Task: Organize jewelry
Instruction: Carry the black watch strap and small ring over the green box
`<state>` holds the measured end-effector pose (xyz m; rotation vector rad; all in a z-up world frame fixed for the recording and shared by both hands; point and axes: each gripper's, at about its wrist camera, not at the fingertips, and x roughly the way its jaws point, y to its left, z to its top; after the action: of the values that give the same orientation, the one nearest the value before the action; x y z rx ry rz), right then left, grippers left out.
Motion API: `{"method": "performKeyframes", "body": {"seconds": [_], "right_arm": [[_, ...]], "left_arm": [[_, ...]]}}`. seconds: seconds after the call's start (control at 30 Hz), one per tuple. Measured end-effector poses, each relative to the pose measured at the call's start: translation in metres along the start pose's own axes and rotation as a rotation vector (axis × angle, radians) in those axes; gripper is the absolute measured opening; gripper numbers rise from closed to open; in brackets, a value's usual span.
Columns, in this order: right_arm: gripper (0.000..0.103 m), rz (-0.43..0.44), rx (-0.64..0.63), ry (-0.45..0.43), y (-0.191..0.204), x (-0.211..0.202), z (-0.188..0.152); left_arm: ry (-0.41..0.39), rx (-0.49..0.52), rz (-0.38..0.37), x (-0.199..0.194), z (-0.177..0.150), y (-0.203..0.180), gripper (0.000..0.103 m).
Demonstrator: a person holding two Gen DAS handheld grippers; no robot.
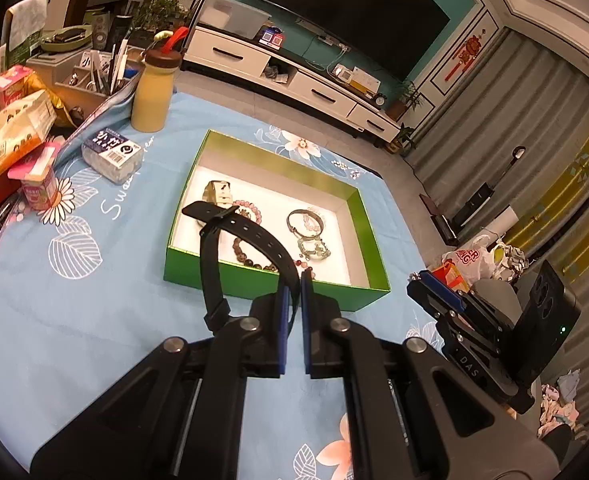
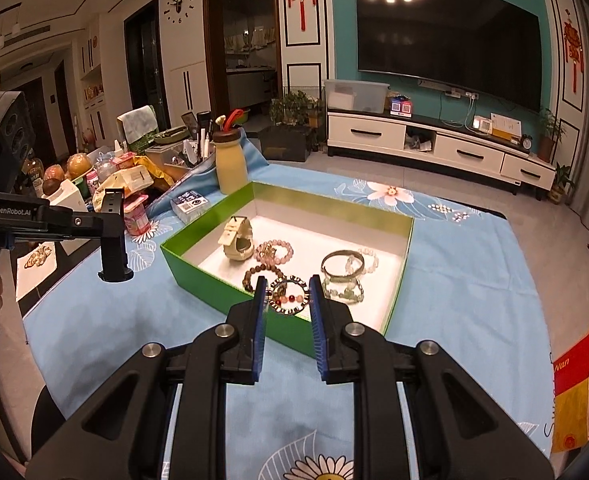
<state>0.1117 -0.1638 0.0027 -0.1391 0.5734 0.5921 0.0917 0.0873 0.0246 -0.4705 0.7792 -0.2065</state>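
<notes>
Two grippers above a blue floral tablecloth [image 2: 454, 264]: left [image 1: 294, 280] fingers pinch a black strap [image 1: 246, 236], right [image 2: 287, 292] parted.

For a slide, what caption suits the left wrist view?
Left gripper pinches a black watch strap above a green box of bracelets.

My left gripper [image 1: 294, 280] is clamped with its 2 blue pads almost meeting, raised above the table, while my right gripper [image 2: 286, 292] hangs to its right with its 2 fingers [image 2: 259, 312] parted wide and nothing between them.
</notes>
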Motion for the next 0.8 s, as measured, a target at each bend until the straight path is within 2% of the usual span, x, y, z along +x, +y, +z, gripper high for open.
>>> {"method": "performKeyframes", "body": {"seconds": [0.8], "right_arm": [[0.02,-0.002,0.007,-0.018,-0.006,0.006,0.015]], "left_arm": [[-0.001,0.034,-0.017,0.008,0.017,-0.011,0.004]]}}
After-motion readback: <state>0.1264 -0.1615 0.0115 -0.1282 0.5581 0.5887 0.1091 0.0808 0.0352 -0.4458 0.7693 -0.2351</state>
